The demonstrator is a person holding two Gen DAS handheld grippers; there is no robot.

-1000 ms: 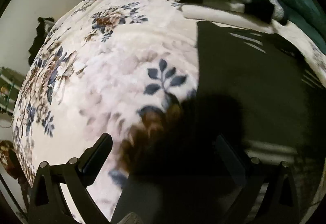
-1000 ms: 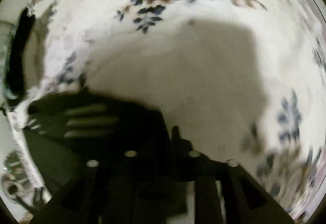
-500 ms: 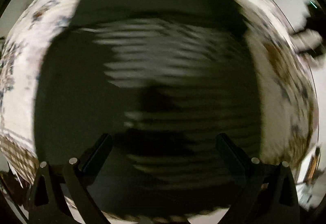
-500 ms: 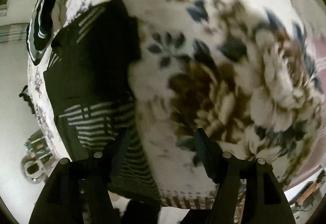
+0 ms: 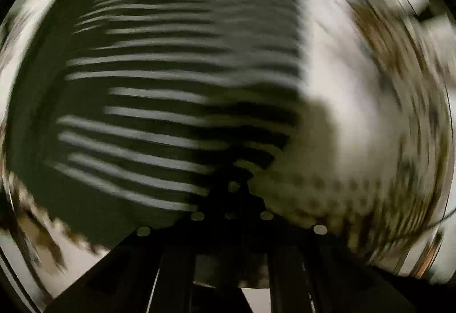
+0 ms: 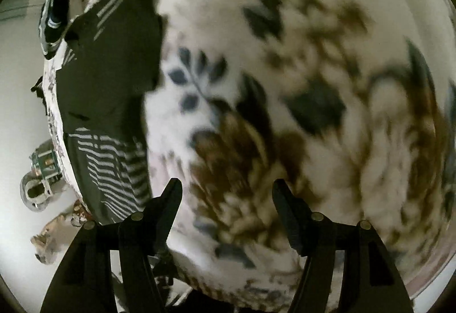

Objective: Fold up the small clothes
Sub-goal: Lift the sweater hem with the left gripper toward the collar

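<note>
1. Ahead of the right gripper (image 6: 226, 199) lies bare floral blanket (image 6: 285, 71) on the bed; nothing stands on it, and its spread fingers have free room between them.
2. To its left the dark striped garment (image 6: 114, 79) lies flat along the bed's edge, low and no bar to passing above.
3. Beyond the garment, folded clothes (image 6: 58, 14) rise as a small pile.
4. The left gripper (image 5: 233, 187), closed, sits right at the garment's blurred near corner, open blanket to its right.

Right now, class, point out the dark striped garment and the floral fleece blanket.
Dark striped garment (image 6: 114, 90): right wrist view, plain upper panel.
Floral fleece blanket (image 6: 299, 36): right wrist view, pale patch between leaf prints.
</note>
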